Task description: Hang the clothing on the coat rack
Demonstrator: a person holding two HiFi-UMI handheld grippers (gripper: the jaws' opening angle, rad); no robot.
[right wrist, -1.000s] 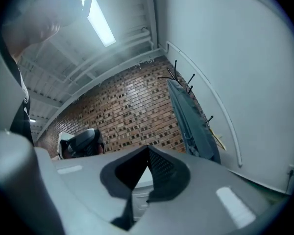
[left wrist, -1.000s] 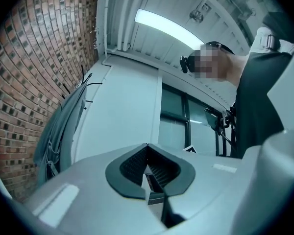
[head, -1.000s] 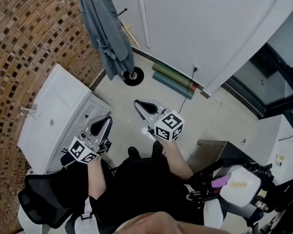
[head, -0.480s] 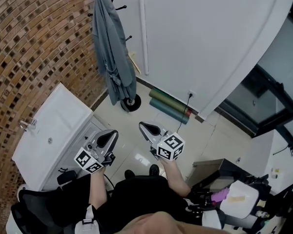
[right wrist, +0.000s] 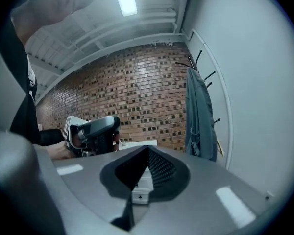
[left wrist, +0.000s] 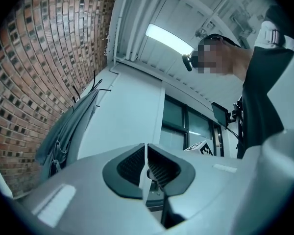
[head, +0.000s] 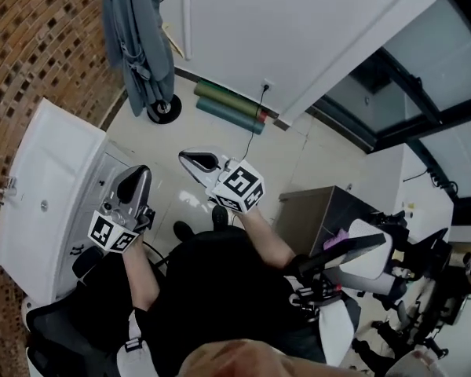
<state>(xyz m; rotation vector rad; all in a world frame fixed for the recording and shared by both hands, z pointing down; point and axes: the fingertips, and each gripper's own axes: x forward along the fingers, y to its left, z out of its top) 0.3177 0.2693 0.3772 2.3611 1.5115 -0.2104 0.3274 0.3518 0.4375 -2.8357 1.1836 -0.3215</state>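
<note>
The long grey-blue fabric garment [head: 129, 38] hangs full length from the black metal coat rack [head: 164, 110]. Its hem ends just above the rack's round base, and bare hooks stick out above it in the right gripper view. Judging by that, the hanging itself looks done, and no other loose clothing shows in any view.

Both tools are well apart from the rack, on the person's side of it. The left tool [head: 136, 177] is closed with nothing between its ribbed pads. The right tool [head: 196, 161] is likewise closed and empty. Neither touches the garment.

A white washbasin unit [head: 47, 171] stands along the brick wall [head: 31, 38] to one side of the rack. Two green rolled mats [head: 228, 108] lie on the floor on the rack's other side.

What may remain is only pulling away or a check that the garment sits securely on its hook, which is too small to make out here.
</note>
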